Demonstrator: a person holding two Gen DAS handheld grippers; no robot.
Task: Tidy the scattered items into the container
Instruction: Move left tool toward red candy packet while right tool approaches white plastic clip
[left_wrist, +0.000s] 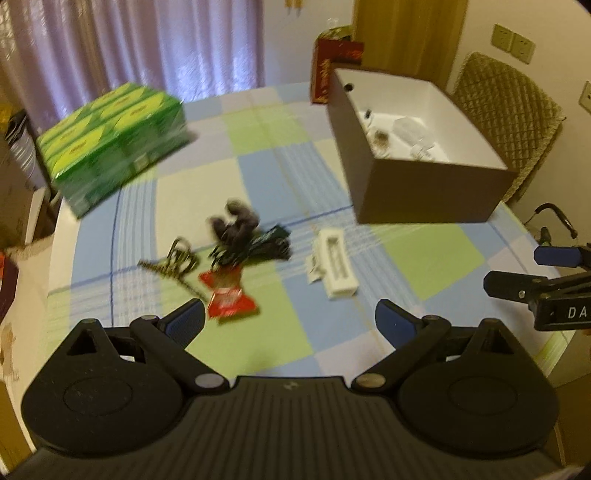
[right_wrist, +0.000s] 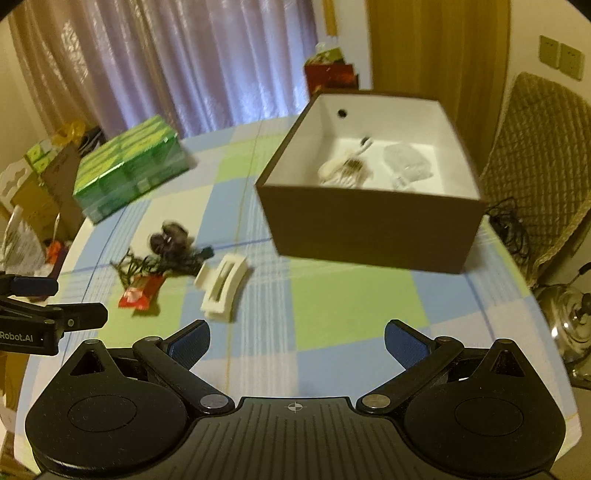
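Both grippers hover above a counter (left_wrist: 258, 155) covered in a blue, green and white checked cloth, each with its blue-padded jaws spread wide and holding nothing: the left gripper (left_wrist: 290, 319) faces the scattered items, and the right gripper (right_wrist: 297, 339) faces the container. That container, a brown cardboard box with a white interior (right_wrist: 373, 221), stands on the far right part of the counter; inside it lie a pale brush-like object (right_wrist: 343, 170) and a crumpled clear plastic piece (right_wrist: 406, 166). Loose on the cloth to the left of the box lie a white plastic hair claw clip (left_wrist: 334, 266), a red snack wrapper (left_wrist: 227, 295), a dark fuzzy bundle with black cords (left_wrist: 245, 236) and a thin patterned hair clip (left_wrist: 175, 264), clustered near one another; blur hides whether they touch. A shrink-wrapped pack of green cartons (left_wrist: 110, 146) sits at the far left edge, well apart from the box.
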